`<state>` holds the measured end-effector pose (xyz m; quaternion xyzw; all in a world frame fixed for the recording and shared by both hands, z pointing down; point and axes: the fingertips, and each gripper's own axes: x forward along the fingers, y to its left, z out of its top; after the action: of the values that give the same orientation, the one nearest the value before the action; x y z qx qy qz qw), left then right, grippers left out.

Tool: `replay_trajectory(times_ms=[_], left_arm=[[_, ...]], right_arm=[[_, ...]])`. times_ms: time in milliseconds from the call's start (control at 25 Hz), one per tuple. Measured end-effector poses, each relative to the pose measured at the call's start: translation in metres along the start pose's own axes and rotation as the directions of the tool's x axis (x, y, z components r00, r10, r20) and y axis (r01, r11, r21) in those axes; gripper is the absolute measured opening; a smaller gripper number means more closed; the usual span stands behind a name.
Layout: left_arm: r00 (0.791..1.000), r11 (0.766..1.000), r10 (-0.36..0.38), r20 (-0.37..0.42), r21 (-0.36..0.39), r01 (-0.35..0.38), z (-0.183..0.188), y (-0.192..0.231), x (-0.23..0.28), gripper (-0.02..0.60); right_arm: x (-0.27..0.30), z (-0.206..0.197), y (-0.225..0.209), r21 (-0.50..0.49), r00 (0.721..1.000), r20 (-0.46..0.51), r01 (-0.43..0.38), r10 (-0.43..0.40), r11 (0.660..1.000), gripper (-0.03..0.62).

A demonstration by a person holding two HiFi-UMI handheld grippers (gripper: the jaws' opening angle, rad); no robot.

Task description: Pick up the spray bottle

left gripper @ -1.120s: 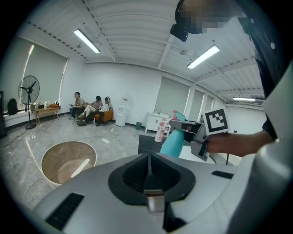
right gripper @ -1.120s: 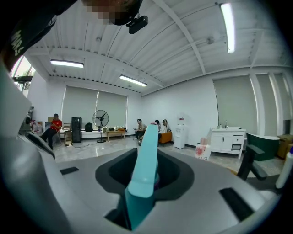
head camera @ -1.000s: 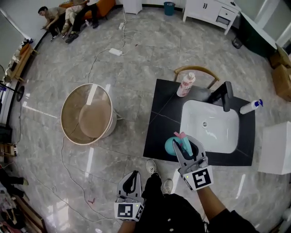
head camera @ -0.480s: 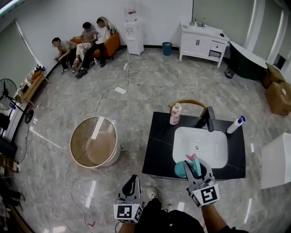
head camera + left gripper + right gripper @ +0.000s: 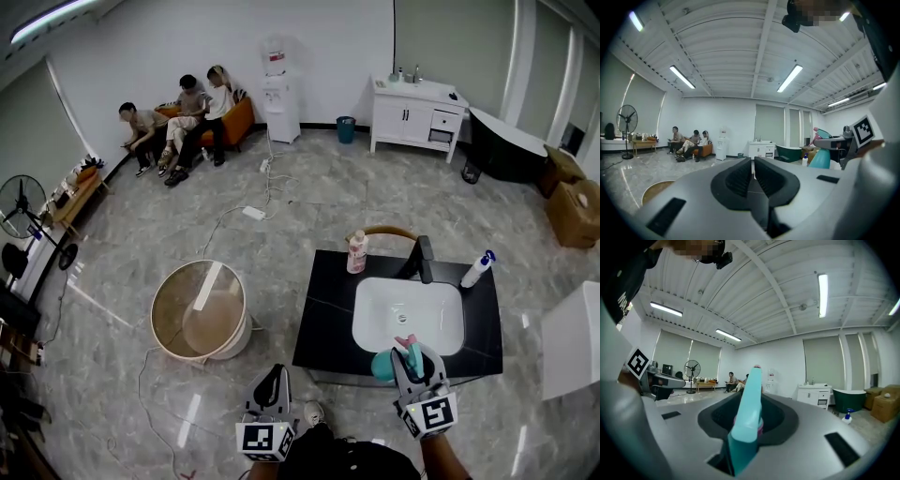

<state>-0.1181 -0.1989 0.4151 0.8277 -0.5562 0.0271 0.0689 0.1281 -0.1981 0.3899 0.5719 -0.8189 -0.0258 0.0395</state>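
One teal plastic spray bottle (image 5: 382, 367) in rt tool (image 5: 412, 353).

Black bench (image 5: 323, 323) carries a white sink (image 5: 403, 309), black faucet (image 5: 422, 259) behind, pink bottle (image 5: 356, 253) far left; round tub (image 5: 202, 314) sits on the floor, left.

The spray bottle (image 5: 383, 367) is teal, with a rounded body that narrows upward to a slim spray head carrying pink parts at the trigger and the tip. The right gripper (image 5: 412, 359) has its jaws closed on the bottle's upper part. In the right gripper view the head (image 5: 748, 408) runs straight along the jaws with its nozzle pointing away from the camera. In the left gripper view the bottle (image 5: 820, 158) stands upright, with the wide body below the jaws. It is just on the person's side of the white sink's (image 5: 412, 305) near rim.
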Motion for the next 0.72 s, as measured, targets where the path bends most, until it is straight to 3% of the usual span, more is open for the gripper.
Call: replay_trajectory(times_ms=[720], left_arm=[[1.0, 1.0, 0.011, 0.001, 0.016, -0.011, 0.0021, -0.0022, -0.0052, 0.029]], right_arm=[[0.0035, -0.003, 0.0031, 0.009, 1.0, 0.013, -0.015, 0.015, 1.0, 0.101]])
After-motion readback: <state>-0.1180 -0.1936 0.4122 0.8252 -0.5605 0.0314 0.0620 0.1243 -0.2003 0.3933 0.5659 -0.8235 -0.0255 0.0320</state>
